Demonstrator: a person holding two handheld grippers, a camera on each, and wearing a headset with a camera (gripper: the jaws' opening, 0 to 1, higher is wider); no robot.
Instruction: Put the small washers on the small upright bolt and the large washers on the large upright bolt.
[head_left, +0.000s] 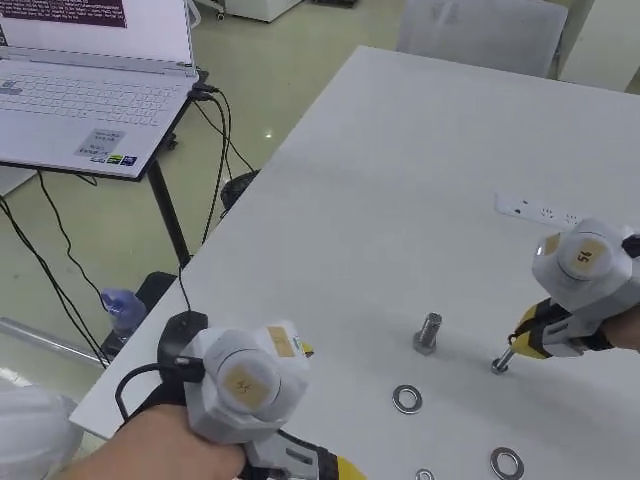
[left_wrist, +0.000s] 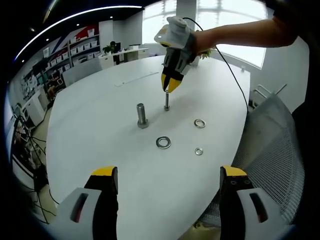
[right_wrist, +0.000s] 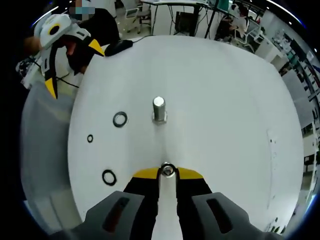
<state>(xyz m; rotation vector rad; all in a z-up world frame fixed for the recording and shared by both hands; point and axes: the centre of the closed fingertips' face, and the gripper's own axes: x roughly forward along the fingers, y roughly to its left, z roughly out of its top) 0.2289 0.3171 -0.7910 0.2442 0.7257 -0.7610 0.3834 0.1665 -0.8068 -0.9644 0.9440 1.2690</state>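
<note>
Nearest me in the head view is my left hand (head_left: 165, 445) on the left gripper (head_left: 322, 466), low at the table's (head_left: 400, 180) near edge; from here I cannot tell how its jaws stand. Further on, a large washer (head_left: 407, 399) lies flat before the large bolt (head_left: 428, 333), which stands upright. A second large washer (head_left: 507, 463) and a small washer (head_left: 425, 475) lie near the bottom edge. To the right, my right gripper (head_left: 522, 342) has its yellow tips at the top of the small bolt (head_left: 499, 364), also upright. A laptop (head_left: 90, 100) sits on a stand to the left of the table.

In the left gripper view, my left gripper (left_wrist: 169, 182) is spread wide, with nothing between its jaws. Beyond it lie the three washers, apart from each other, then both bolts side by side, with the right gripper (left_wrist: 170, 87) tilted over the small one.

In the right gripper view, my right gripper (right_wrist: 167, 172) is drawn narrow around a small round metal piece at the small bolt's top; whether that is a washer or the bolt's own end I cannot tell. The large bolt (right_wrist: 159, 109) stands bare ahead.
</note>
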